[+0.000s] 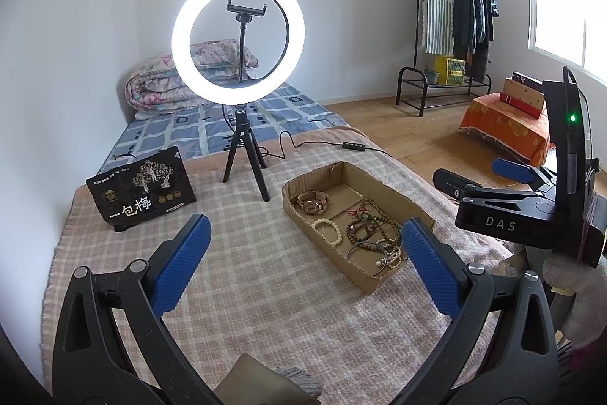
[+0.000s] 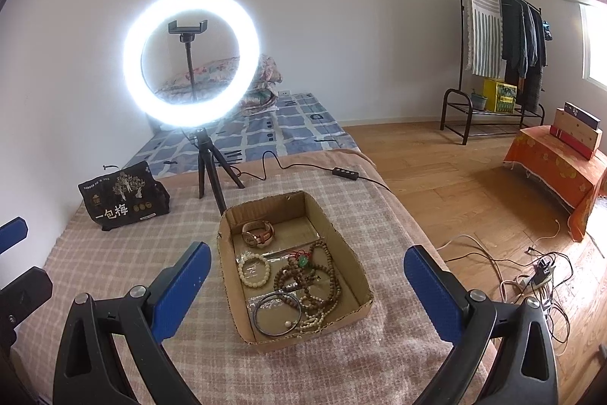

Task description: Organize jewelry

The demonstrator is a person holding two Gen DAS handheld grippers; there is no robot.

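A shallow cardboard box (image 2: 353, 255) (image 1: 394, 190) sits on the checked blanket and holds the jewelry. Inside are a leather-strap watch (image 2: 259, 233) (image 1: 312, 202), a cream bead bracelet (image 2: 253, 269) (image 1: 328, 229), tangled brown bead strings (image 2: 309, 278) (image 1: 373, 228) with a green pendant (image 2: 302, 261), and a dark bangle (image 2: 277, 314) (image 1: 364, 251). My left gripper (image 1: 305, 255) is open and empty, above the blanket just left of the box. My right gripper (image 2: 307, 285) is open and empty, held over the box's near end; it also shows in the left wrist view (image 1: 510, 173).
A lit ring light on a tripod (image 2: 191, 57) (image 1: 238, 37) stands behind the box, its cable and switch (image 2: 346, 174) running right. A black snack bag (image 2: 123, 196) (image 1: 142, 188) lies at the left. The blanket's right edge drops to a wooden floor with cables (image 2: 538, 272).
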